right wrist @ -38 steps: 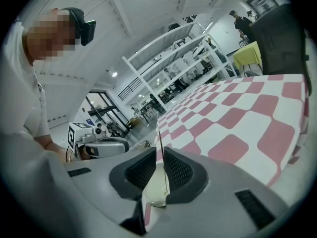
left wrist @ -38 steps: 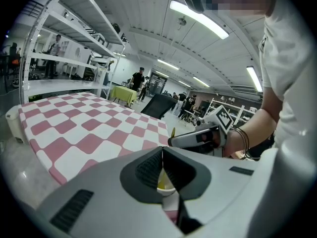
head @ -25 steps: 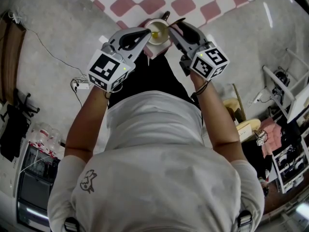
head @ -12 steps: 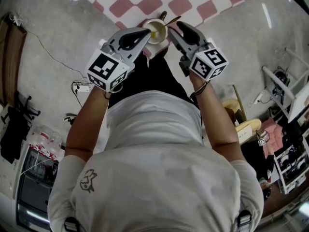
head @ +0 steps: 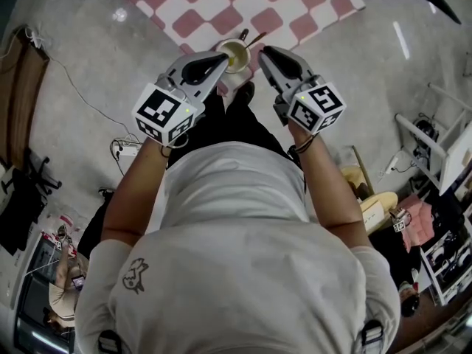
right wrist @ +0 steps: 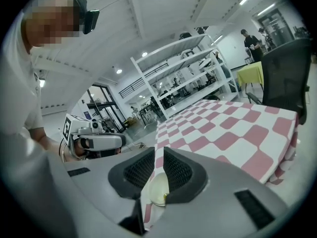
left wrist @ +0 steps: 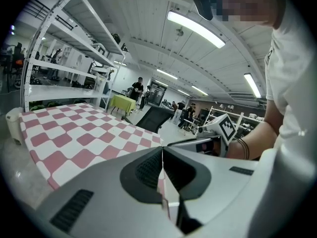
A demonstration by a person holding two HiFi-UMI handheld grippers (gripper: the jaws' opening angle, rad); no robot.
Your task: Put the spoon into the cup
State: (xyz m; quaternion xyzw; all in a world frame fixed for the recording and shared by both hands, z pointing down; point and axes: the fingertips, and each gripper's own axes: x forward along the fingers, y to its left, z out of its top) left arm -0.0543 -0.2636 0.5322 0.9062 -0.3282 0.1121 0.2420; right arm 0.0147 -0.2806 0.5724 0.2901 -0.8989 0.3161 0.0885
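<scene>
**Head view.** A small, pale, round cup (head: 233,53), yellowish inside, sits at the near edge of the red-and-white checkered tablecloth (head: 221,6). A thin spoon with a brownish handle (head: 256,39) stands in the cup, its handle leaning out over the far right of the rim. Your left gripper (head: 223,59) has its tips against the cup's left side in the picture; I cannot tell whether they touch it. Your right gripper (head: 263,52) is just right of the cup and apart from it.

**Left gripper view.** Your left jaws meet at the tips with nothing between them. The checkered cloth spreads away to their left. The cup is hidden under the jaws.

**Right gripper view.** Your right jaws have just been closing. A narrow slit is left, the pads do not meet, and they hold nothing. Through the slit, lower down, the cup's pale rim (right wrist: 159,190) shows, with checkered cloth beyond it.
</scene>
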